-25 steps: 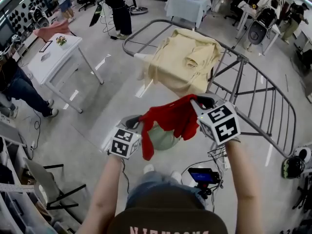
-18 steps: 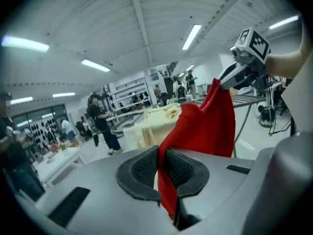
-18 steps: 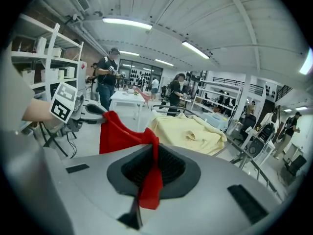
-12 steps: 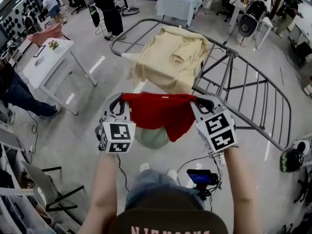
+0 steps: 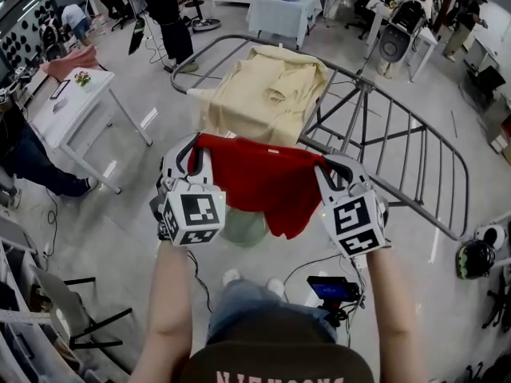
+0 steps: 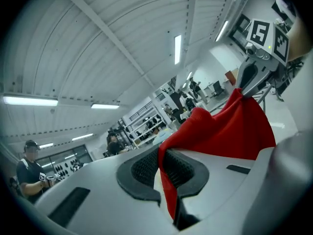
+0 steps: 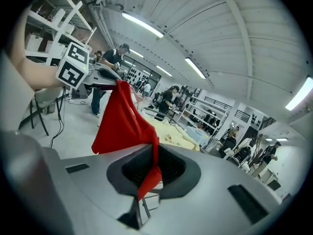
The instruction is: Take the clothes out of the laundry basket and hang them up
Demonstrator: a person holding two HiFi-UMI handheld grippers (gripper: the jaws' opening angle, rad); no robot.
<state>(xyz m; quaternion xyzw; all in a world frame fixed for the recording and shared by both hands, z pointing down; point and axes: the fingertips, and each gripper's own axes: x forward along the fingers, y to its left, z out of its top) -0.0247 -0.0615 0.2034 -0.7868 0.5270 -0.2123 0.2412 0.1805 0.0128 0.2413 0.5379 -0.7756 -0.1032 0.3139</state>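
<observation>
A red garment (image 5: 267, 178) is stretched flat between my two grippers, just in front of the grey drying rack (image 5: 399, 134). My left gripper (image 5: 192, 146) is shut on the garment's left corner, and my right gripper (image 5: 326, 166) is shut on its right corner. In the left gripper view the red cloth (image 6: 220, 131) runs from the pinched jaws (image 6: 164, 168) across to the other gripper (image 6: 259, 38). The right gripper view shows the cloth (image 7: 124, 126) clamped in its jaws (image 7: 151, 168). A pale green laundry basket (image 5: 243, 226) stands on the floor, partly hidden under the garment. A cream garment (image 5: 267, 90) lies draped over the rack.
A white table (image 5: 72, 102) stands at the left with a seated person beside it. A cloth-covered table (image 5: 283, 10) and standing people are at the back. Cables and a small device (image 5: 331, 287) lie on the floor by my feet. A dark helmet-like object (image 5: 473, 258) sits at the right.
Both grippers have risen, the left one most, and the bunched red garment is now spread out level between them, closer to the rack.
</observation>
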